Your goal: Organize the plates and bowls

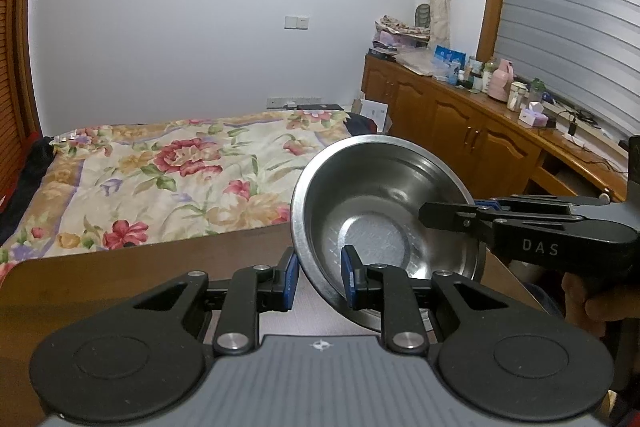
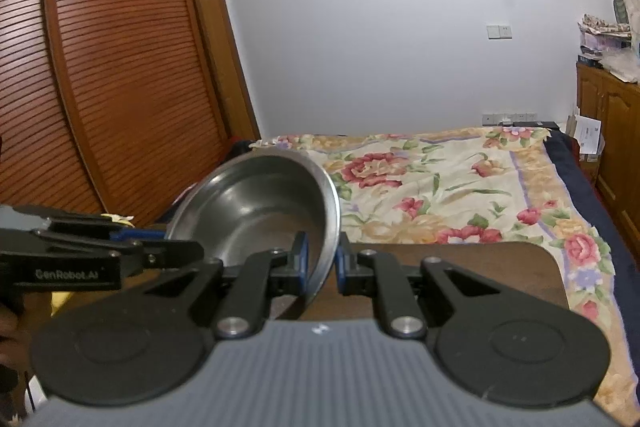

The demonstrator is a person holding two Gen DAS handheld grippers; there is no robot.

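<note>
We are holding one stainless steel bowl [image 1: 384, 211] between our two tongs, and it is hanging tilted in the air above the near part of the brown tabletop [image 1: 120, 267], its open side turned toward us. The bowl is looking round and fairly deep, with a thin rolled rim, a dull brushed inner wall catching soft reflections, and a flat circular floor that is showing paler than the sides. Our left tongs [image 1: 320, 277] are standing nearly closed across the rim on the bowl's near left side, one blue pad inside the bowl and the other outside it, gripping the thin wall. Our right tongs [image 2: 322, 259] are closed down tight in the same way on the opposite rim, one pad inside, one outside; in the left wrist view they are reaching in from the right edge, with a hand [image 1: 600, 303] partly showing behind them. The tabletop is ending in a rounded far corner [image 2: 548, 255], and just beyond its far edge a bed [image 2: 460, 187] with a flowered cover is spreading out, so open air is lying ahead of the bowl. To the far right a wooden cabinet [image 1: 460, 123] crowded with bottles is running along the window, well apart from us, and to the left a slatted wooden wardrobe door [image 2: 112, 67] is rising near the table's side.
</note>
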